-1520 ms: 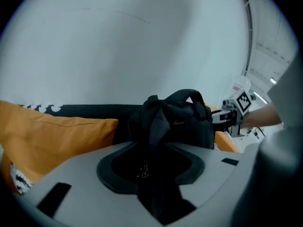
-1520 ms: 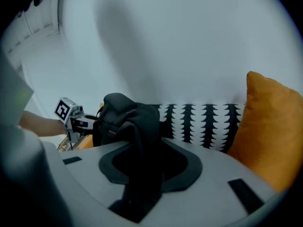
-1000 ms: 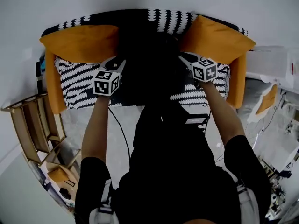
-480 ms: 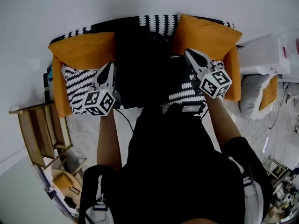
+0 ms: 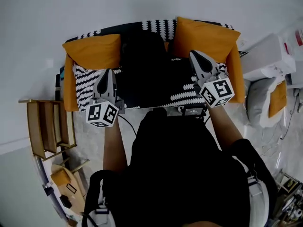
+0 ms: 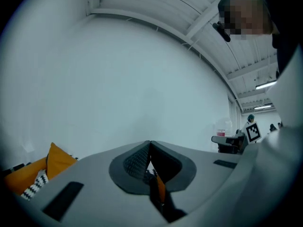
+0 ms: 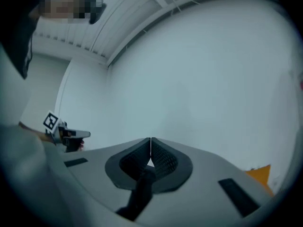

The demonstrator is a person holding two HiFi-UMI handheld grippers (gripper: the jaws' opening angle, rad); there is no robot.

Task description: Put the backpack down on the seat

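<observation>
The black backpack [image 5: 142, 65] stands on the black-and-white patterned sofa seat [image 5: 87, 79], leaning on the backrest between two orange cushions. My left gripper [image 5: 107, 72] hangs left of the backpack over the seat's front, apart from it, jaws shut with nothing in them. My right gripper [image 5: 193, 54] sits right of the backpack, in front of the right cushion [image 5: 203, 37], also shut and holding nothing. In the left gripper view the left gripper [image 6: 150, 142] points up at a bare white wall. In the right gripper view the right gripper [image 7: 150, 138] does the same.
The left orange cushion [image 5: 92, 51] lies on the sofa's left arm. A wooden rack [image 5: 47, 126] stands on the floor at left. A white box [image 5: 267, 56] and a grey pillow [image 5: 262, 98] are at right. A black device [image 5: 193, 110] rests at the sofa's front.
Both grippers went from open beside the backpack to shut and drew back toward me. The backpack stays on the seat, free of both.
</observation>
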